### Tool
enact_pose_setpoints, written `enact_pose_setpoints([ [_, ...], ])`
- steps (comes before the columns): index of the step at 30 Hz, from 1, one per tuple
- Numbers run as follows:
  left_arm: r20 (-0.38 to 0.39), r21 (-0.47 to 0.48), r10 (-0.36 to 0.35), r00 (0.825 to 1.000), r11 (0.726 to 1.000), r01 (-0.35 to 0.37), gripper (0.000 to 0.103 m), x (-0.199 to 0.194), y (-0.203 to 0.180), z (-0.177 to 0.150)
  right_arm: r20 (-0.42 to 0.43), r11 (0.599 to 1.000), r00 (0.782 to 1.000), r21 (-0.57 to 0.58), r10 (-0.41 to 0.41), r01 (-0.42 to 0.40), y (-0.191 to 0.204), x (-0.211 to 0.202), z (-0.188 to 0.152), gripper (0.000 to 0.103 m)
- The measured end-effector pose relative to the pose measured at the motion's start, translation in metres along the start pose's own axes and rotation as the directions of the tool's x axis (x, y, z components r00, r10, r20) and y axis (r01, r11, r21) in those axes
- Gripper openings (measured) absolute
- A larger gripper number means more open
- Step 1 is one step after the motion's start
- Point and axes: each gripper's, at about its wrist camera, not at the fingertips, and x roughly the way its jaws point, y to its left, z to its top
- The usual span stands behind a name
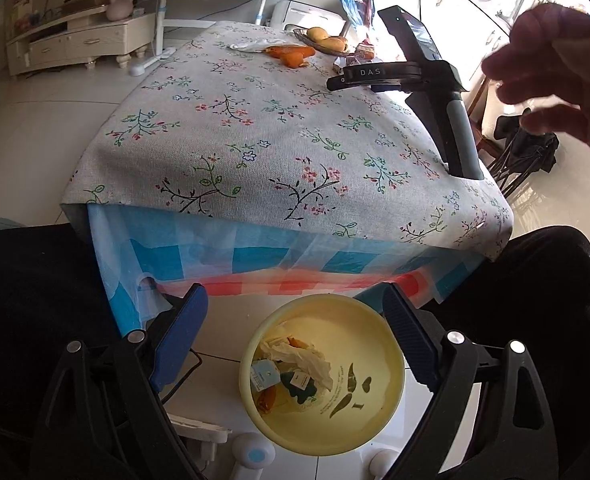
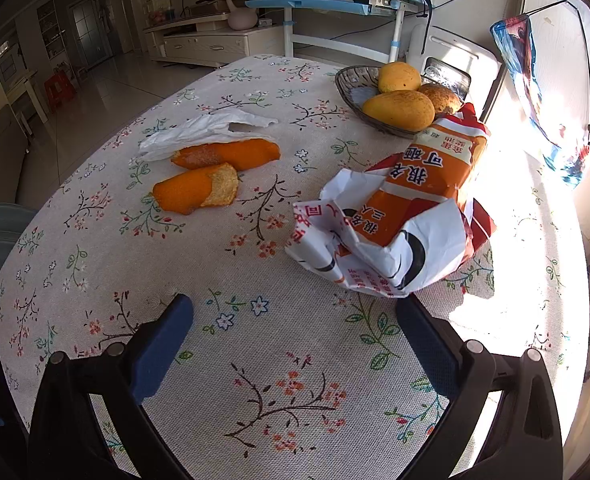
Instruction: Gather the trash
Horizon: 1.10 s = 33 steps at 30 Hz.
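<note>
Left gripper (image 1: pixel 295 332) spread above yellow bin (image 1: pixel 322 376); right gripper (image 2: pixel 295 320) spread, empty; its body (image 1: pixel 379 73) reads "DAS"; crumpled wrapper (image 2: pixel 391 220) bears Chinese print.

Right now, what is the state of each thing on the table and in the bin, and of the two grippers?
Left gripper: open, empty, above the bin.
Right gripper: open, empty, resting on the table.
Yellow bin: on the floor, partly filled.
Orange peels: two pieces, lying on the tablecloth.
White tissue: crumpled, beside the peels.
Snack wrapper: torn open, crumpled.
Fruit basket: holding mangoes.
</note>
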Motion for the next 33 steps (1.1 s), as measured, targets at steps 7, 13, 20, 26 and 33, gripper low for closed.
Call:
enact_pose_setpoints([
  [7, 0.036, 0.089, 0.032, 0.999, 0.995, -0.035, 0.086, 0.006, -0.025, 0.001, 0.000, 1.000, 1.000, 0.000, 0.000, 0.000, 0.000, 0.000, 0.000, 0.097],
  [13, 0.133, 0.084, 0.032, 0.991, 0.995, -0.044, 0.086, -0.012, -0.024, 0.026, 0.000, 1.000, 1.000, 0.000, 0.000, 0.000, 0.000, 0.000, 0.000, 0.097],
  [20, 0.209, 0.100, 0.102, 0.973, 0.987, -0.125, 0.086, -0.009, -0.006, 0.096, 0.000, 1.000, 1.000, 0.000, 0.000, 0.000, 0.000, 0.000, 0.000, 0.097],
  [26, 0.253, 0.152, 0.181, 0.950, 0.963, -0.224, 0.086, 0.032, 0.004, 0.164, 0.000, 1.000, 1.000, 0.000, 0.000, 0.000, 0.000, 0.000, 0.000, 0.097],
  [33, 0.223, 0.130, 0.197, 0.955, 0.964, -0.230, 0.086, 0.093, 0.014, 0.231, 0.000, 1.000, 1.000, 0.000, 0.000, 0.000, 0.000, -0.001, -0.001, 0.097],
])
